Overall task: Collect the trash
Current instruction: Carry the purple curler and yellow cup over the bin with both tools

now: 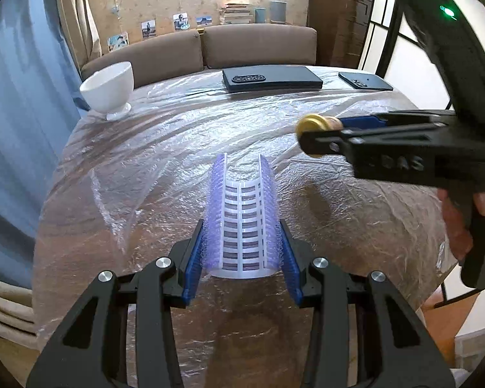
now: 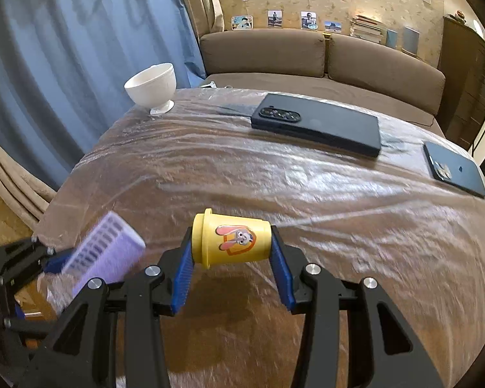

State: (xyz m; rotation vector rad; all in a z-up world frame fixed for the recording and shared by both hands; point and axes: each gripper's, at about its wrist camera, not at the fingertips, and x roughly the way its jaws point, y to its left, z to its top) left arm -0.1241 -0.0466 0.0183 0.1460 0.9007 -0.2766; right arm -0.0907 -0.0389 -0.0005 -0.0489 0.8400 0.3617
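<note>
On the bench (image 1: 145, 148), a round top wrapped in crinkled clear plastic film, a white footed ceramic bowl (image 1: 108, 89) stands upright at the far left edge, likely the container meant for the trash. Nearer, the left tool (image 1: 241, 260) is clenched on a lilac-and-white bristled hair roller (image 1: 242, 213), its blue pads pressing the bristly sides so the tube points forward. To its right, the right tool (image 2: 232, 255) grips a small yellow plastic cup with a rabbit sticker (image 2: 231, 242) sideways, pads on lid and base, clear of the film. Two black phones (image 2: 317, 124) lie flat at the far right, probably not trash.
</note>
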